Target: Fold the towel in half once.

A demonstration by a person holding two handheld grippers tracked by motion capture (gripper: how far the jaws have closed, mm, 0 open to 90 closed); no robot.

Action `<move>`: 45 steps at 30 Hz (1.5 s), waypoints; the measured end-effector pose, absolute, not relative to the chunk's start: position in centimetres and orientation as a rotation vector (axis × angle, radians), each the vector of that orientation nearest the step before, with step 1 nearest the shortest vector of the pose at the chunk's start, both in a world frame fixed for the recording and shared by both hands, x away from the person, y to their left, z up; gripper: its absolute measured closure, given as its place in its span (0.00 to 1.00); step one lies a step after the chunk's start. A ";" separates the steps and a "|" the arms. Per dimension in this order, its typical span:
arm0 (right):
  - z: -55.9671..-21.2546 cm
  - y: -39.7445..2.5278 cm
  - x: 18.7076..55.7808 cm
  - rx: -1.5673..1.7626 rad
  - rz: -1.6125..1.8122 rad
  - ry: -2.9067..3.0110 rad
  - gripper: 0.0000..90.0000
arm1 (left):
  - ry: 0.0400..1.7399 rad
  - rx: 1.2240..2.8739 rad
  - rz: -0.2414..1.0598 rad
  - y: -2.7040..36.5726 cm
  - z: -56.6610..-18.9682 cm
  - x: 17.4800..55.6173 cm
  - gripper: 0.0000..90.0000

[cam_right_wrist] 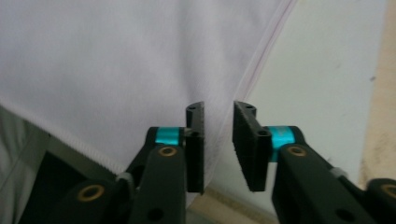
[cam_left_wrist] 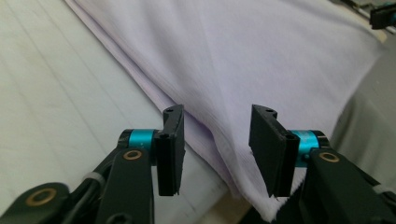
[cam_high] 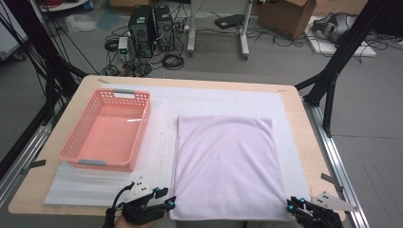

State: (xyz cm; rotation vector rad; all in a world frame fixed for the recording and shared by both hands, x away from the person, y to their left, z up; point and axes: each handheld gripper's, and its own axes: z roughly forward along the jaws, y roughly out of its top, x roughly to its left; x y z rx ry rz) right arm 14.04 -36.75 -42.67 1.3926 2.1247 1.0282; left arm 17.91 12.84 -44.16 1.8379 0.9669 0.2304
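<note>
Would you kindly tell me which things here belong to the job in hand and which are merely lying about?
In the job:
lilac cloth
left gripper, open at its near left corner
right gripper, open at its near right corner

Lying about:
pink basket
white mat
cardboard box

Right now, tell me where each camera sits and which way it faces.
High view: fixed above the near side, looking forward and down on the table, pink basket and lilac cloth; left gripper and right gripper enter at the bottom.
Left gripper view: rides the left gripper, facing the cloth's near left corner between open jaws.
Right gripper view: rides the right gripper, facing the cloth's near right corner between open jaws.
Shared: all three show the cloth.
</note>
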 end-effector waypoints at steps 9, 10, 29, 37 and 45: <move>-42.9 -37.2 15.0 1.417 1.087 2.067 0.75 | 0.986 1.776 0.237 13.5 -43.7 20.8 0.69; -42.9 -37.2 15.2 1.418 1.090 2.066 0.75 | 0.981 1.780 0.240 13.5 -43.7 21.3 0.71; -43.0 -36.6 19.0 1.392 1.084 2.099 0.74 | 1.076 1.838 0.263 11.3 -43.9 31.1 0.66; -43.2 -36.7 19.3 1.407 1.085 2.094 0.74 | 1.129 1.896 0.297 10.1 -45.3 32.6 0.81; -43.5 -36.5 19.8 1.411 1.081 2.111 0.74 | 1.165 1.853 0.365 11.0 -45.0 32.8 0.95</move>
